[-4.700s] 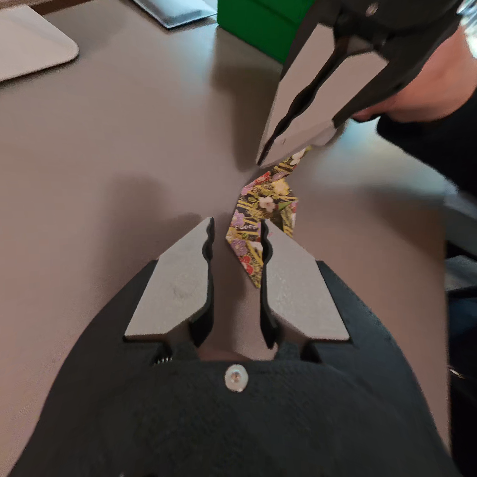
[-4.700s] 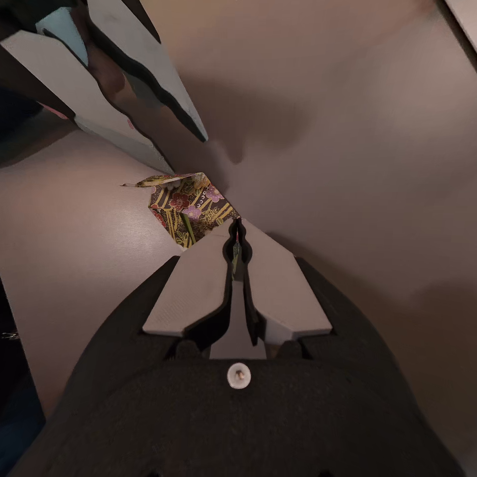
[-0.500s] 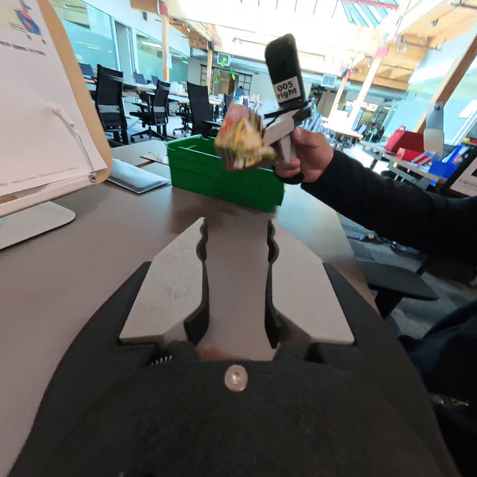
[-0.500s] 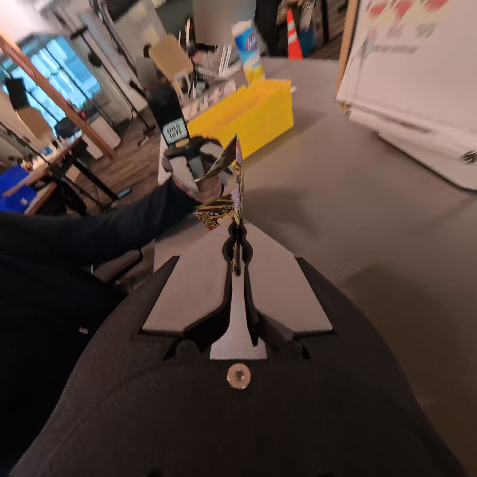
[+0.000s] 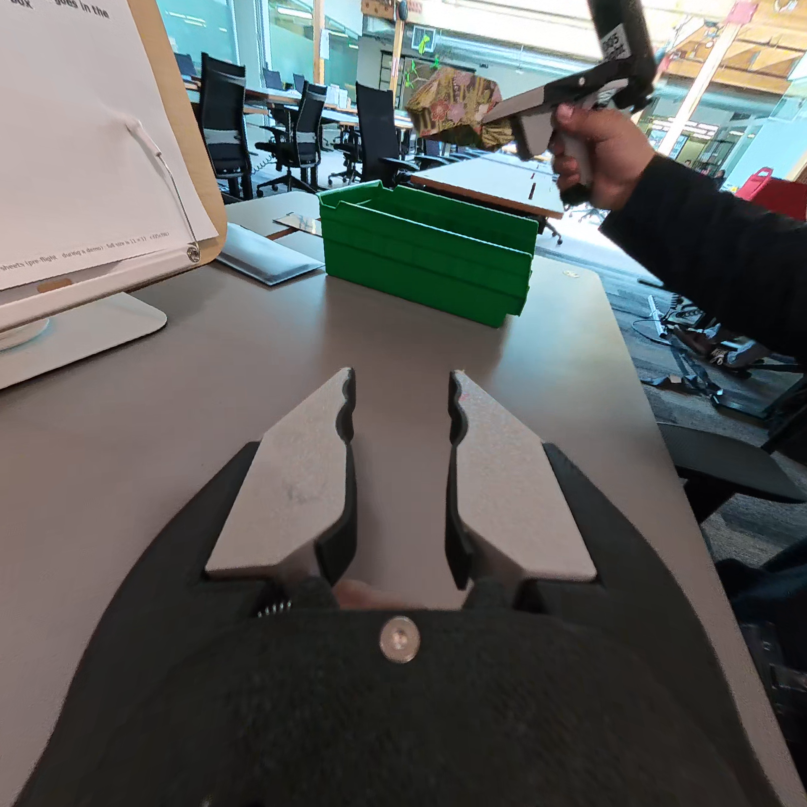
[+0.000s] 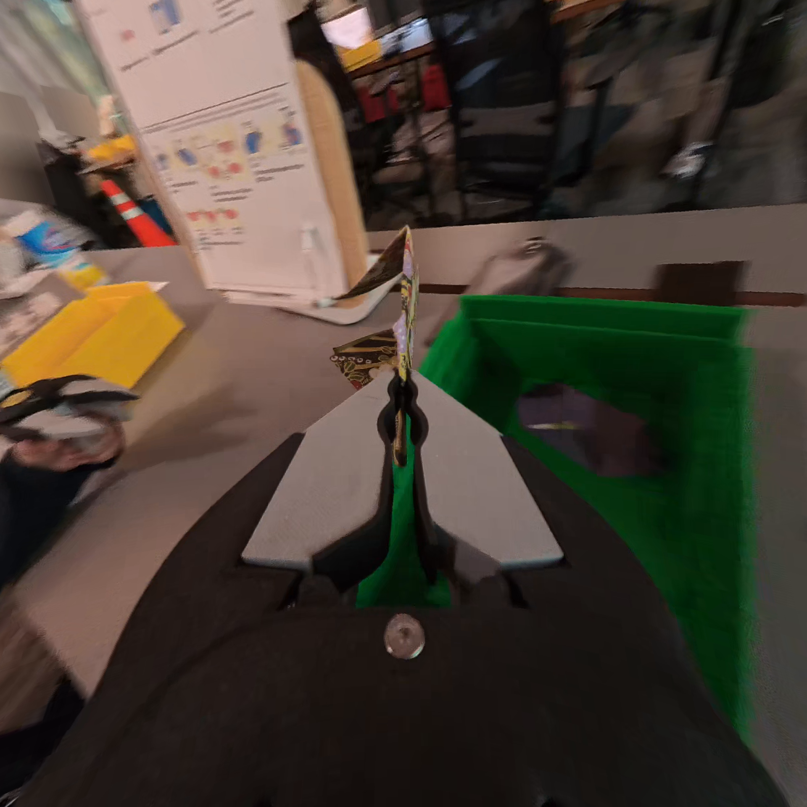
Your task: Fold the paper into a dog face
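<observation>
The folded floral paper (image 5: 454,107) hangs in the air above the green bin (image 5: 425,257), pinched in my right gripper (image 5: 489,118), which a hand holds at the upper right of the left wrist view. In the right wrist view the paper (image 6: 404,314) stands edge-on between the shut fingertips of my right gripper (image 6: 404,384), over the near left rim of the green bin (image 6: 602,393). A dark folded piece (image 6: 589,432) lies inside the bin. My left gripper (image 5: 401,384) is open and empty, low over the grey table (image 5: 218,393).
A monitor stand with a paper-covered board (image 5: 87,153) is at the left. A yellow bin (image 6: 96,332) sits at the far left in the right wrist view. The table's right edge (image 5: 633,371) drops to the floor and a chair. Spacing between my two grippers at the tips: around 40 cm. My right gripper's tips are some 20 cm from the dark folded piece (image 6: 589,432).
The right gripper has lifted the paper off the table and carried it over the green bin; in the last half second it swung right. The left gripper let go and stays open.
</observation>
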